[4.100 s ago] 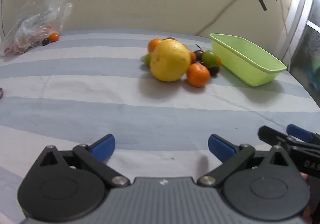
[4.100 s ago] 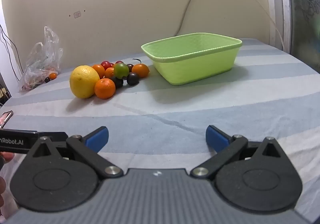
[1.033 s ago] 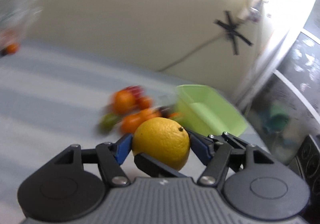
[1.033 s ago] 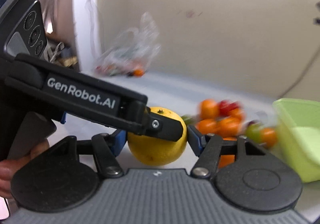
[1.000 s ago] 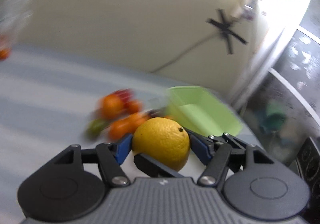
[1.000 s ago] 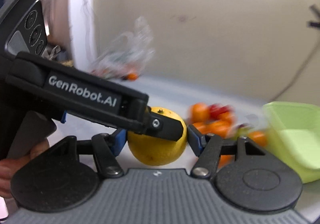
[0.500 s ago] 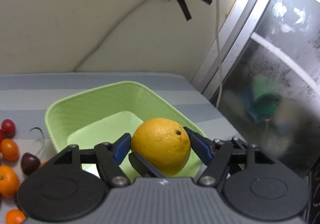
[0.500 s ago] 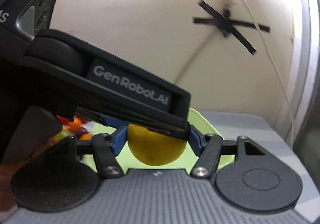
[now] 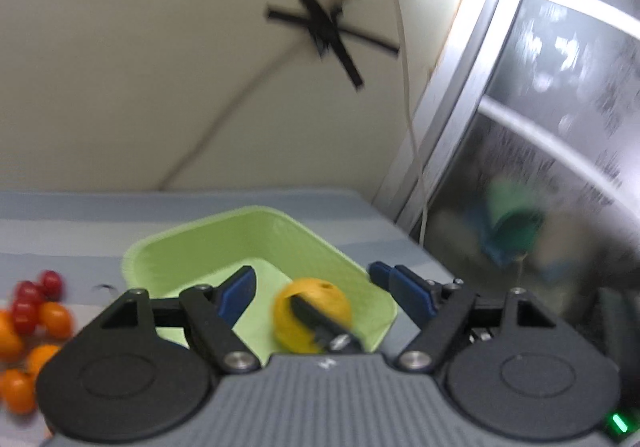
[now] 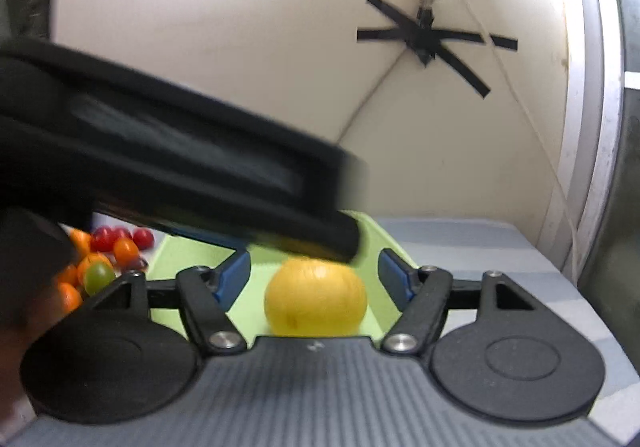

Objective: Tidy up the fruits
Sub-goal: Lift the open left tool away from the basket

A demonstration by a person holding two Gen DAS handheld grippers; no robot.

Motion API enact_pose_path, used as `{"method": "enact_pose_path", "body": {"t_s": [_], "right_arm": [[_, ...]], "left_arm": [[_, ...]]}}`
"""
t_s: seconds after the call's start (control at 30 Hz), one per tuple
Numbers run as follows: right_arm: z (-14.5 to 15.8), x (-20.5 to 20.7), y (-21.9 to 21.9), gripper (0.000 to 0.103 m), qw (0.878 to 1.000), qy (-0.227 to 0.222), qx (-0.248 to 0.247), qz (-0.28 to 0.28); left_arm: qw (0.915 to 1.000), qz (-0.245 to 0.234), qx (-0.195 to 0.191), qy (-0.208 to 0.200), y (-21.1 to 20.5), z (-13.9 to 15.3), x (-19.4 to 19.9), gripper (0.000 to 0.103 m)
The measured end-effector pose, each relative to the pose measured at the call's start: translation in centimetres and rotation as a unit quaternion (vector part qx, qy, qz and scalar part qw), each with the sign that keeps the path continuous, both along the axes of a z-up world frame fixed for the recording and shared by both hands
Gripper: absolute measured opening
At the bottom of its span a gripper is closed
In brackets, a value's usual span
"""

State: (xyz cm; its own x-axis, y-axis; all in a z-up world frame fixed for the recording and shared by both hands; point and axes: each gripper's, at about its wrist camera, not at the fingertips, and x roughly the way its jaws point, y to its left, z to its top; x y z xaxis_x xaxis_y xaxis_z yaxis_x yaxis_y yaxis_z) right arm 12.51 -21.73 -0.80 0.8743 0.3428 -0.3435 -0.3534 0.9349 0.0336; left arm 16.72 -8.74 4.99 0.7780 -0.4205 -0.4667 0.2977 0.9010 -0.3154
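Fingers [image 9: 236,293] of the left gripper [image 9: 312,291] stand wide, blue pads well clear of the fruit on both sides, holding nothing. Fingers [image 10: 234,277] of the right gripper [image 10: 316,277] also spread wide, with a gap on each side of the fruit and no grip.

Left wrist view, left to right: lower left of frame, a blurred cluster of small fruits [image 9: 32,319], red ones above, orange ones below, on the striped worktop [image 9: 60,223]. Centre: the light green basket [image 9: 168,243]. Inside it, lower centre of frame, the large yellow citrus [image 9: 316,301], stem dimple facing up; a dark bar crosses its front, likely part of the other gripper. Whether it rests on the basket floor cannot be told.

Right wrist view: the left gripper's black body fills the left half and overlaps the top of the citrus [image 10: 316,305]. Small fruits [image 10: 108,255] sit at mid-left, one green among red and orange. Basket wall [image 10: 180,251] is visible behind the fingers.

Handling judgement: the citrus looks heavy for its size, firm, with pebbled rind that should give fair friction; round, so liable to roll. Best hold is across its widest part. The small red ones look soft-skinned and need a light squeeze.
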Motion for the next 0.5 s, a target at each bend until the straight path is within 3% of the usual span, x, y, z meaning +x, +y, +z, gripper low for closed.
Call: {"method": "enact_pose_path", "body": {"t_s": [0.2, 0.37, 0.5], "right_arm": [[0.6, -1.4, -2.0, 0.072, 0.997, -0.034, 0.055, -0.043], [0.6, -1.1, -3.3, 0.066, 0.992, -0.037, 0.102, -0.070], [0.5, -1.9, -3.2, 0.066, 0.989, -0.058, 0.100, -0.089]], "left_arm": [[0.9959, 0.085, 0.003, -0.030, 8.6, 1.5, -6.6, 0.076], [0.9816, 0.190, 0.019, 0.006, 15.5, -1.0, -11.8, 0.076], [0.9649, 0.249, 0.068, 0.050, 17.3, -3.6, -14.4, 0.076]]}}
